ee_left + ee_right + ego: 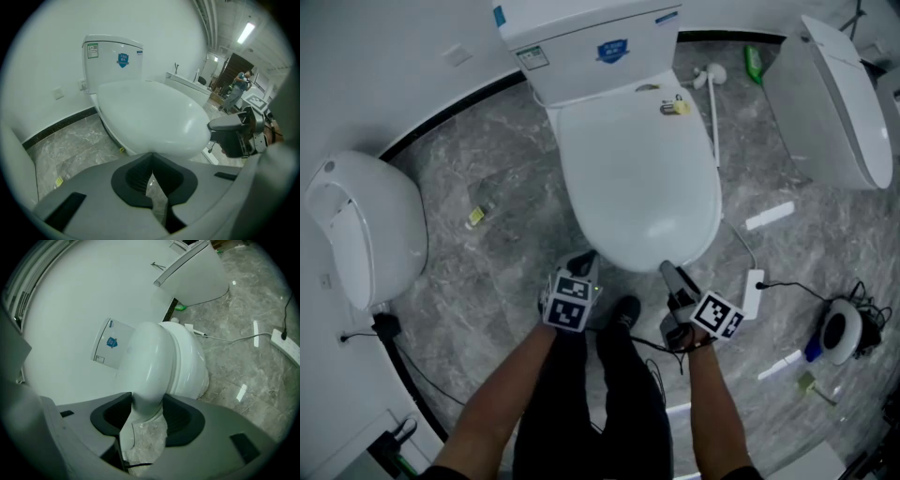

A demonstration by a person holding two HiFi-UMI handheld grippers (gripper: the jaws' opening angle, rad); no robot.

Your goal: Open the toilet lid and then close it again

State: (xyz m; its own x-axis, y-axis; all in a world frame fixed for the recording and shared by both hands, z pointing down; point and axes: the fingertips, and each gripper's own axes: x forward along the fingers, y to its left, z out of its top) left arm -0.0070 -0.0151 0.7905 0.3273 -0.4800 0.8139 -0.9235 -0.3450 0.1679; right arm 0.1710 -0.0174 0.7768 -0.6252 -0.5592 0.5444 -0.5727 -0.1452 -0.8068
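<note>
The white toilet lid lies down over the bowl, below the tank. My right gripper is at the lid's front rim, right of centre. In the right gripper view the lid's edge fills the gap between the dark pads, and the right gripper is shut on it. My left gripper hangs just in front of the rim, left of centre. In the left gripper view the left gripper is shut with nothing between its pads, and the lid rises right behind them. The right gripper shows at the right there.
A second white toilet stands at the left and a third at the upper right. A toilet brush, a power strip with cables and small items lie on the grey marble floor. The person's shoe is between the grippers.
</note>
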